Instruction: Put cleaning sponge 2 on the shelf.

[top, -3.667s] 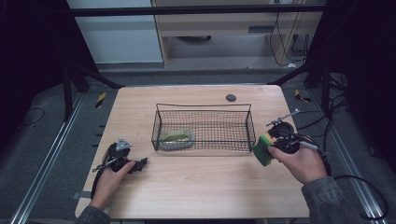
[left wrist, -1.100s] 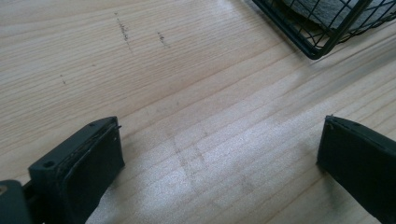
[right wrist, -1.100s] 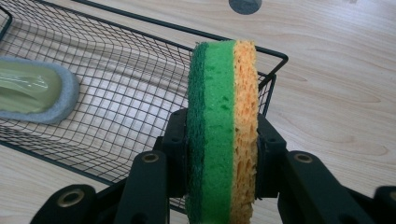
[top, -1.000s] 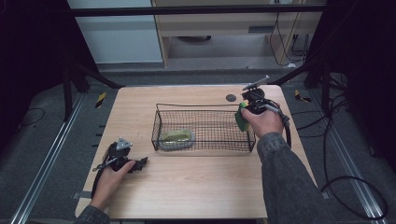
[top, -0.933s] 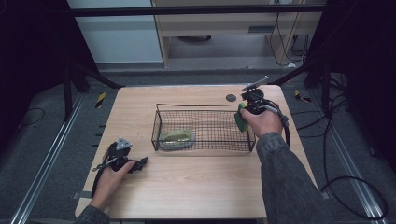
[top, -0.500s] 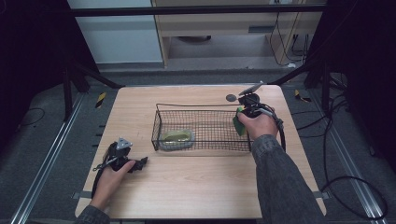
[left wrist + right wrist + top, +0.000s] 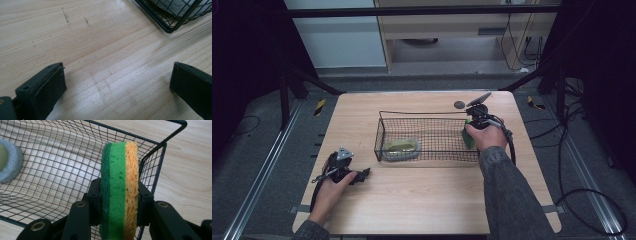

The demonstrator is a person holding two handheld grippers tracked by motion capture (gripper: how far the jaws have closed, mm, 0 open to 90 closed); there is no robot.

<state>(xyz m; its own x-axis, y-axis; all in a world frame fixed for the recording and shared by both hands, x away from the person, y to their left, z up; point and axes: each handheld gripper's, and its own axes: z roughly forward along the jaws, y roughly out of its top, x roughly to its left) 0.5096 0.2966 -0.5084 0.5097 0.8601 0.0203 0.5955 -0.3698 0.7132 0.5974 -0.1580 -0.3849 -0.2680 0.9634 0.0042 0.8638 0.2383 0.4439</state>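
The green-and-orange sponge [image 7: 119, 187] sits pinched edge-on in the right tool [image 7: 117, 195], both jaws pressed into its flat faces, green scouring side on one, orange foam on the other. In the right gripper view it hangs over the inside corner of the wire basket [image 7: 50, 170], above the mesh floor and not yet resting on it. In the high view that puts the sponge [image 7: 468, 137] at about 3 o'clock of the basket [image 7: 427, 137], just inside or at its right wall; which of the two is hard to tell from there.

At about 9 o'clock inside the basket lies another pad [image 7: 402, 146], pale grey with a yellow-green top, already delivered by the look of it.

So the carry seems done and the placing is what remains: lower the sponge to the mesh, let go, and lift clear of the rim.

The left tool [image 7: 117, 82] rests on the tabletop [image 7: 422, 200] at about 7 o'clock of the basket, its jaws spread wide with nothing between them but bare wood.
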